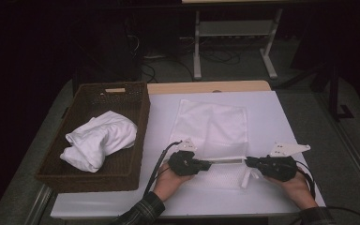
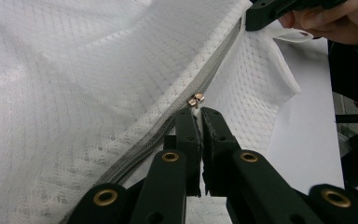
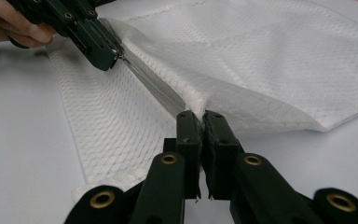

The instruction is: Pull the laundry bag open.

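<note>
At the table's near edge, hands: we are holding the left gripper [image 1: 208, 164] and right gripper [image 1: 247, 162] level, tips facing each other.
Left grip: we are pinching the zipper pull [image 2: 196, 100], jaws nearly closed.
Right grip: we are clamping the mesh bag [image 1: 213, 124] at its zipper end [image 3: 200, 108].
Bag: white diamond mesh, lying flat mid-table.
Basket [image 1: 136, 101], at the left: brown wicker, holding a crumpled white cloth [image 1: 100, 138].

The left gripper [image 2: 199, 111] has its two black jaws pressed together on the brass zipper pull [image 2: 196, 100] of a white mesh laundry bag [image 2: 74, 88]. The grey zipper [image 2: 214, 65] runs diagonally up to the right gripper [image 2: 261, 14], held by a hand [image 2: 335, 21] at the top corner, above the white table [image 2: 307, 140].
</note>
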Tool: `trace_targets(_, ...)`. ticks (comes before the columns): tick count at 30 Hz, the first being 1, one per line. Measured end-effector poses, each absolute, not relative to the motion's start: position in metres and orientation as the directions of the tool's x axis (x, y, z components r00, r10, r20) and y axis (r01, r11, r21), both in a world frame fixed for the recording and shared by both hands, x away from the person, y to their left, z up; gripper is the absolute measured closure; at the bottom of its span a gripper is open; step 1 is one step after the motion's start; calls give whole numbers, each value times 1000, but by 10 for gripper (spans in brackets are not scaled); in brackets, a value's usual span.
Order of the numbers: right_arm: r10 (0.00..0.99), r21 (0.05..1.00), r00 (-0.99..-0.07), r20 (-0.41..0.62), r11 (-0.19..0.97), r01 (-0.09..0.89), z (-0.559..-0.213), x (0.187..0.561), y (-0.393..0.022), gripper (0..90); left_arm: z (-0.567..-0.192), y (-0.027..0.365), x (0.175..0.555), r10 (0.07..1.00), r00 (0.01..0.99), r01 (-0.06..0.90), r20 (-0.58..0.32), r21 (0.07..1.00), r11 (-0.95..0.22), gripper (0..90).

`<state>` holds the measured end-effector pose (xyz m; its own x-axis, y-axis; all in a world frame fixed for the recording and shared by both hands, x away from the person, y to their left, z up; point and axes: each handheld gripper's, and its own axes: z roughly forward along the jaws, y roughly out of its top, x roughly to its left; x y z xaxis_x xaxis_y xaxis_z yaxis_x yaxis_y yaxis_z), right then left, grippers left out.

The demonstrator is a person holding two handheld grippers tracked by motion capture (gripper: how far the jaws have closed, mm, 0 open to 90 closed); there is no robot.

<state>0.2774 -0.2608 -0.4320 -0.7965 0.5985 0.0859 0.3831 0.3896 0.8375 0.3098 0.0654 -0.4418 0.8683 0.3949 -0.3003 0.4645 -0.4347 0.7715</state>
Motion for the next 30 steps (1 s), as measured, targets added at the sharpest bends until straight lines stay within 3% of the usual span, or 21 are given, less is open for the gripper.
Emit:
trace_targets(21,623,825,-778,84,394,405,-435,279,-263,852,-445,106,303,464,828,517,-315,750,-412,864)
trace_targets(30,630,812,-772,83,407,419,-440,282,-263,851,-445,106,305,472,832,508,-292,744,-434,864)
